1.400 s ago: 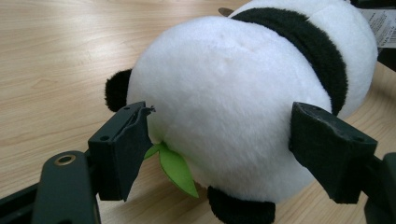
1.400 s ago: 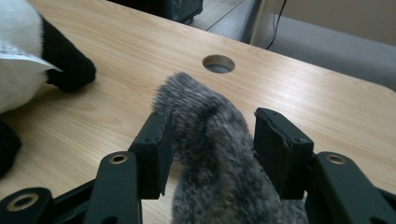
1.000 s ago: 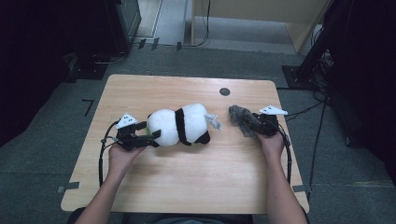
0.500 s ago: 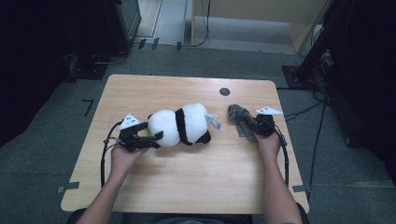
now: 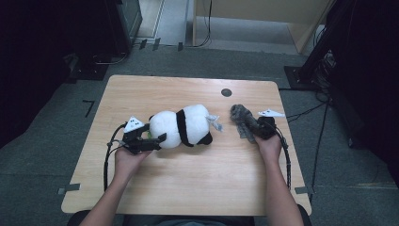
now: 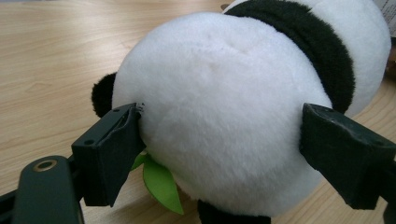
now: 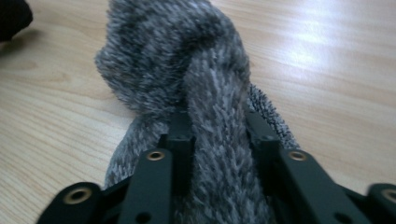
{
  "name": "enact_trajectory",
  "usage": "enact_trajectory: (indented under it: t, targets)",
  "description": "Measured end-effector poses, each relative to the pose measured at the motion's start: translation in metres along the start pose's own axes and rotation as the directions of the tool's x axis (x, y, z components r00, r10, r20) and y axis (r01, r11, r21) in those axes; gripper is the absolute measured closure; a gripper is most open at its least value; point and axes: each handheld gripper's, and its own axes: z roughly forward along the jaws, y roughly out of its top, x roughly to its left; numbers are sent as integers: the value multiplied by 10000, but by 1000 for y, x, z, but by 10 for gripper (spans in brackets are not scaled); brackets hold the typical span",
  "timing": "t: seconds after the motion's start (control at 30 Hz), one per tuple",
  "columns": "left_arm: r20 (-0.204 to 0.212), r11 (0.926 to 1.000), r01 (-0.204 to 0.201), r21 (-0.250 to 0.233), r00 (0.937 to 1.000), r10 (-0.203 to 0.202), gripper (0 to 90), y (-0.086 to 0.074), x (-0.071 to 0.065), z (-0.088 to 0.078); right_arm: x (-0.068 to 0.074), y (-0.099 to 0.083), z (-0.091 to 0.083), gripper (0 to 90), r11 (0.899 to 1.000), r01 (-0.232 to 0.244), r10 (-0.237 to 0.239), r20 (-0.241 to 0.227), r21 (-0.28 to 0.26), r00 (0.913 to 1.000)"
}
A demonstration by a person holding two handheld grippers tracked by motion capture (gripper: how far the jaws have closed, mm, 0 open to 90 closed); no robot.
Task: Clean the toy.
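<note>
panda toy (image 6: pixel 224 130) face hidden

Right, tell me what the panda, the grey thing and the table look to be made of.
Panda toy: soft plush, short dense white and black pile, likely stuffed since it bulges round.
Grey thing: fuzzy knit or fleece fabric, flecked grey fibres; it folds limply.
Table: pale wood or wood-look laminate, smooth, with visible grain lines.

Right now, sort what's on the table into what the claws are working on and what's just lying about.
In hand:
- panda plush, between the left claw's wide-apart jaws
- grey fuzzy cloth, pinched in the right claw

Lying about:
- dark round spot on the wooden table
- cables and stands on the floor behind
</note>
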Motion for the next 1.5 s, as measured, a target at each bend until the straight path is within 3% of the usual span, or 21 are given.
enact_trajectory:
  t: [0.07, 0.17, 0.27, 0.43, 0.6, 0.67, 0.73, 1.0, 1.13, 1.2, 1.27, 1.5]
  targets:
    - [2, 10000, -42, -79, 10000, 42, 137, -1, 0, 0, -2, 0, 0, 639, 9998, -186, 187, -68, 33, 9998]
    - [68, 9999, -45, -128, 10000, 46, 138, -2, 0, 0, -1, 0, 0, 646, 10000, 37, -37, 41, 20, 10000]
    - [225, 9999, 30, -147, 9997, -26, 137, -4, 3, 2, -1, 0, 0, 709, 9992, -395, 394, -108, -51, 9992]
    - [199, 10000, -68, -54, 9998, 69, 138, -5, 3, 3, 1, 7, -8, 764, 10000, 64, -66, 229, 52, 9997]
    - [205, 10000, -73, -10, 9998, 73, 138, -5, 3, 3, 3, 22, -23, 767, 9998, -166, 166, 73, -89, 9998]
    - [223, 10000, -55, -60, 9997, 56, 138, -6, 3, 3, 6, 27, -30, 764, 9993, -287, 282, -196, -251, 9994]
    - [229, 9999, -63, -82, 9997, 65, 138, -6, 3, 3, 11, 33, -37, 764, 9987, -269, 251, -435, -427, 9987]
    - [82, 9995, 125, -287, 9999, -123, 136, -3, -1, -1, 42, 51, -49, 766, 9967, 801, -808, -543, -158, 9952]
    - [-47, 9976, 218, -650, 9997, -222, 64, 1, -5, -5, 53, 58, -54, 766, 9938, 1081, -1095, -631, -256, 9920]
    - [-248, 9987, 274, -435, 9993, -285, 0, 1, -7, -1, 58, 62, -56, 766, 9931, 1136, -1156, -744, -303, 9905]
    - [-410, 9989, 430, -164, 9982, -436, 0, 0, -7, 6, 63, 66, -58, 766, 9922, 1199, -1224, -856, -340, 9888]
    - [-208, 9986, 494, -205, 9985, -498, 0, -2, -5, 12, 79, 77, -66, 766, 9895, 1388, -1426, -1156, -404, 9830]
